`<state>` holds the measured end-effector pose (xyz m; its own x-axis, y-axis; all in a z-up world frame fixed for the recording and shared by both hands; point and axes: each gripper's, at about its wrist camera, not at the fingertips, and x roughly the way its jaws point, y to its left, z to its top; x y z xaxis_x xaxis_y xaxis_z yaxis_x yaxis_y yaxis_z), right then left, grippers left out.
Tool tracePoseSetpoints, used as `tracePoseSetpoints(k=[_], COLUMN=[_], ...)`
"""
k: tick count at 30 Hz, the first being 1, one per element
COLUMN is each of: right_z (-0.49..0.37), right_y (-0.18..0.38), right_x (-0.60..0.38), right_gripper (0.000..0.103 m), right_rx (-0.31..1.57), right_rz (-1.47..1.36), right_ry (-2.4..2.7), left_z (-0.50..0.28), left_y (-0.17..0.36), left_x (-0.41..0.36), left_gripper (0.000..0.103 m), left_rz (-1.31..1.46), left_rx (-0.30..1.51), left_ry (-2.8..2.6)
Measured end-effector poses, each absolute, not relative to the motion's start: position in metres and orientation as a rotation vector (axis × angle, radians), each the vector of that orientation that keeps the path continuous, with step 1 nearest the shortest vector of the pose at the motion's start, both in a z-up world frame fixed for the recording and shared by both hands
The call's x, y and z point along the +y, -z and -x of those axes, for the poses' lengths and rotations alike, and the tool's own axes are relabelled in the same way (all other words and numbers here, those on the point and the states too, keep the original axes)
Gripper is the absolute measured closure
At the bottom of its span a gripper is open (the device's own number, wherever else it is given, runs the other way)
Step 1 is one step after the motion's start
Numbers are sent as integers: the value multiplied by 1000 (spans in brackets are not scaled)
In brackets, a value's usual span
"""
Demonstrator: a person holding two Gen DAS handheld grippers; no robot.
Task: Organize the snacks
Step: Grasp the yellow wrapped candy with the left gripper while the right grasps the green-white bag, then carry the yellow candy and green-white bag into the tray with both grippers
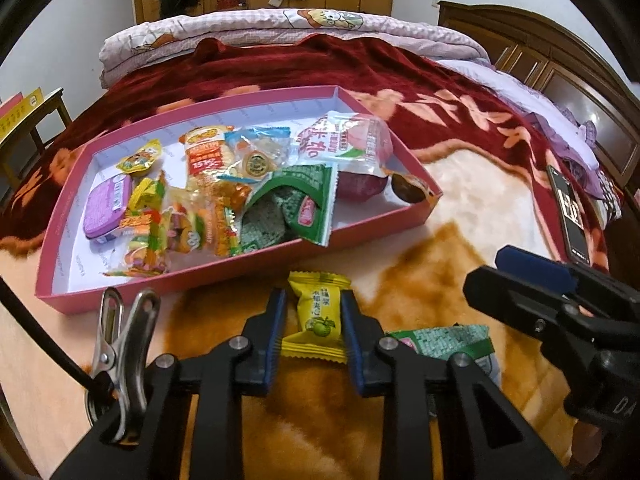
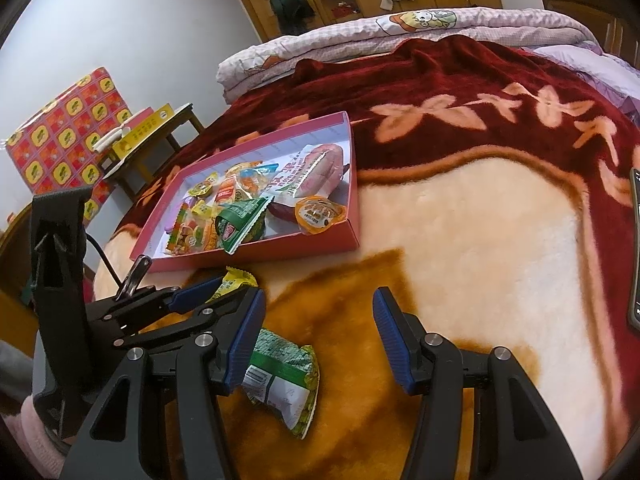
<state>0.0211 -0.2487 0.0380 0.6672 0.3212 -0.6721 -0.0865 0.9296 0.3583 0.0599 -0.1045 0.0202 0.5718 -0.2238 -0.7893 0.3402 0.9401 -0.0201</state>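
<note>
Pink box [image 1: 248, 276], on the blanket [image 1: 460, 184]: already stocked with most of the snacks, a loose heap of sachets, a jelly cup [image 2: 319, 213], a purple tin [image 1: 107, 205] and a large pink pouch [image 1: 348, 140].

Yellow candy [image 1: 318, 316]: outside the box, just before its near wall, clamped between the pads of the left gripper [image 1: 314, 328].

Green packet [image 2: 282, 372]: also outside, lying on the brown patch of blanket beside the candy. The right gripper [image 2: 320, 340] stands spread wide above it, gripping nothing; its left pad is close to the packet.

Remaining, by my reckoning: these two items go into the box, and the heap is unsorted.

Nearby: phone [image 1: 568, 216] well to the right; a metal clip [image 1: 120, 344] on the left tool. The box's near wall must be cleared.
</note>
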Motion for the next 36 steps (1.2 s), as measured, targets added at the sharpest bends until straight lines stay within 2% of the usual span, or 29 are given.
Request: tracePoseSetpoints(k=[34,36], right_z=[-4,-4], right_y=[-19,-20], right_x=[-210,-209], right_gripper=[46,53], right_rx=[922,919], right_rz=[-251,-240], right_ry=[-272,-265], left_z=[-43,-43], left_y=[-36,-37], left_x=[-37,-35], left_gripper=[75,75], left_rz=[-15,-11], left_rx=[890,886], left_ry=[247,245])
